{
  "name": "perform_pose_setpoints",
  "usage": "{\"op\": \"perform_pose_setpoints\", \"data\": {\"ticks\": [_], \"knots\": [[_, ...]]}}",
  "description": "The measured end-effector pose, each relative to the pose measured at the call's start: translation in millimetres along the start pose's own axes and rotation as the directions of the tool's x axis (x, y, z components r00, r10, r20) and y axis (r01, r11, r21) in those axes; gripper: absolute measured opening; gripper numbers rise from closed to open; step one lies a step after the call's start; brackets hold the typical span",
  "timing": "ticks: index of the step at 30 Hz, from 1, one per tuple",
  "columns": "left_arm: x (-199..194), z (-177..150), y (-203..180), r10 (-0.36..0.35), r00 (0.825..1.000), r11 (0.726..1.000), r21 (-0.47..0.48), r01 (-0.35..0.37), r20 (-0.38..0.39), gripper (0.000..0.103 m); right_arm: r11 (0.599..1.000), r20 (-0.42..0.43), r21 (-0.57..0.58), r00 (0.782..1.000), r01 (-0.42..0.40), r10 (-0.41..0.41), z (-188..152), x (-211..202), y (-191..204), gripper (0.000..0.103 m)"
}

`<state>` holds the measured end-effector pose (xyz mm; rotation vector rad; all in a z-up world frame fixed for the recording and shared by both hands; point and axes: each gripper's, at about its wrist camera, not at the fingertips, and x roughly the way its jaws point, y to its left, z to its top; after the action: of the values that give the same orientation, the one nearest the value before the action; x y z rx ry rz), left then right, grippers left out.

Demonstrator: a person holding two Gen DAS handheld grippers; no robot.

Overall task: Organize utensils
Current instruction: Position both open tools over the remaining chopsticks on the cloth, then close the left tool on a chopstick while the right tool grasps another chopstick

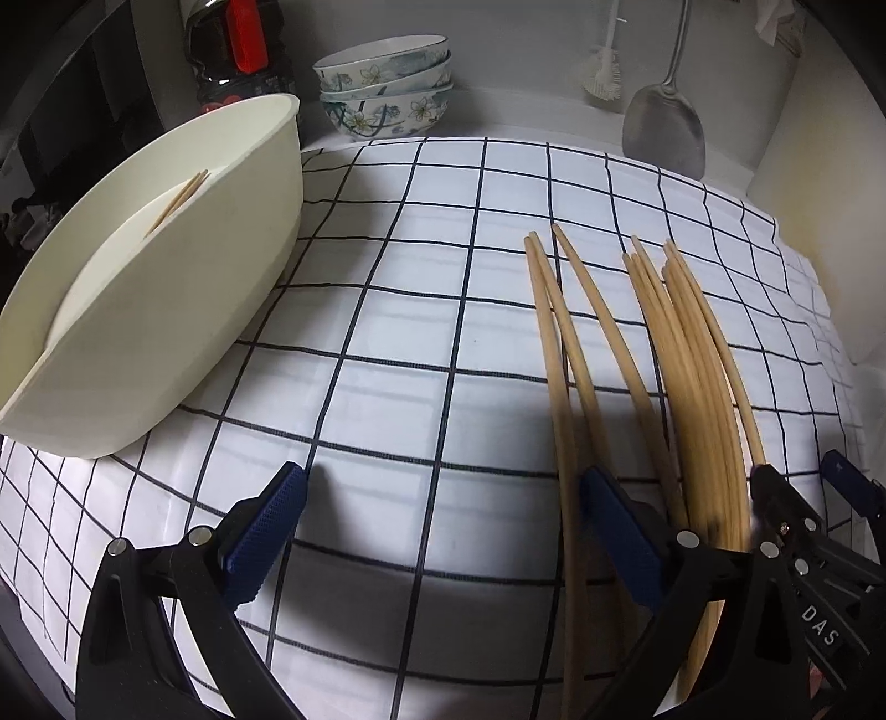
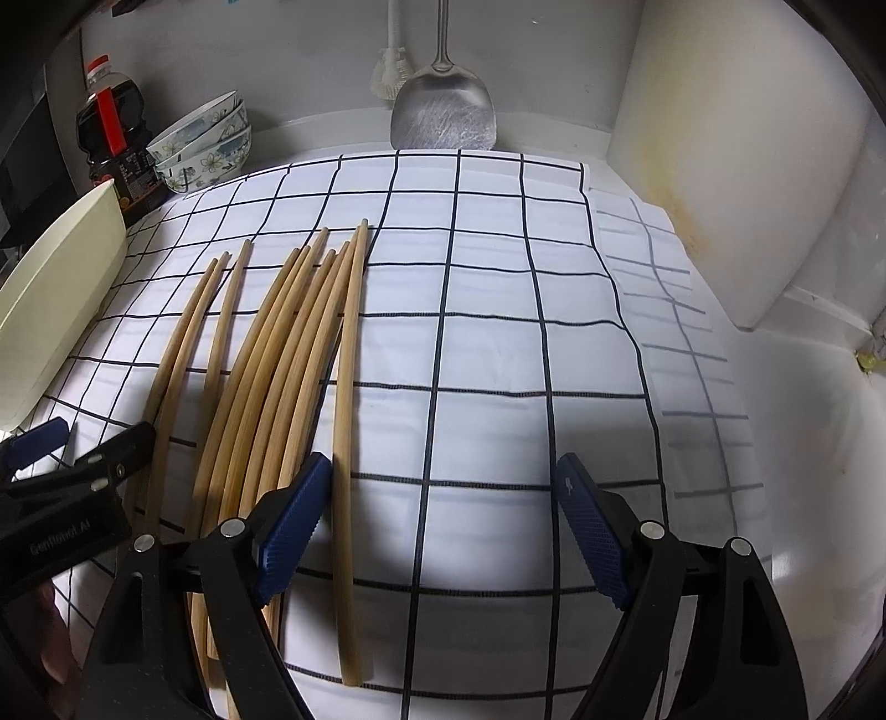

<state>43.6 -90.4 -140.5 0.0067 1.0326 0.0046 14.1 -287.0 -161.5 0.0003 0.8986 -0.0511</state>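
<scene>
Several bamboo chopsticks (image 1: 692, 360) (image 2: 266, 360) lie side by side on a white checked cloth (image 1: 415, 332) (image 2: 498, 332). A cream tub (image 1: 166, 332) (image 2: 55, 288) stands tilted at the left with a pair of chopsticks (image 1: 183, 196) inside. My left gripper (image 1: 443, 526) (image 2: 94, 437) is open over the cloth, and two chopsticks (image 1: 554, 332) run just inside its right finger. My right gripper (image 2: 443, 526) (image 1: 803, 476) is open too. One chopstick (image 2: 349, 360) lies beside its left pad (image 2: 293, 526), and the rest of the gap shows only cloth.
Stacked floral bowls (image 1: 382, 88) (image 2: 205, 144) and a dark bottle with a red label (image 1: 238, 50) (image 2: 113, 144) stand at the back left. A metal spatula (image 1: 664, 127) (image 2: 443, 111) and a white brush (image 1: 603, 72) lean on the back wall. A white wall (image 2: 720, 166) closes the right.
</scene>
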Motion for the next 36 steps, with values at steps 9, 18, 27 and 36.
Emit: {"op": "perform_pose_setpoints", "data": {"ticks": [9, 18, 27, 36], "knots": [[4, 6, 6, 0.018, 1.0, 0.999, -0.027, -0.018, -0.003, 0.098, 1.0, 0.006, -0.013, 1.0, 0.016, -0.016, 6, 3, -3, 0.078], [7, 13, 0, 0.016, 1.0, 1.0, -0.018, -0.016, -0.013, 0.097, 0.998, 0.038, -0.063, 0.999, 0.003, -0.001, 13, 8, 5, 0.078], [-1, 11, -12, -0.024, 1.0, 0.999, 0.043, 0.024, 0.014, 0.063, 0.99, 0.035, -0.118, 0.996, -0.077, 0.081, 14, 6, 16, 0.037], [-7, 12, -23, -0.09, 0.996, 0.99, 0.107, 0.091, -0.014, 0.007, 0.992, -0.004, -0.002, 0.992, -0.13, 0.13, 17, 3, 1, 0.006]]}}
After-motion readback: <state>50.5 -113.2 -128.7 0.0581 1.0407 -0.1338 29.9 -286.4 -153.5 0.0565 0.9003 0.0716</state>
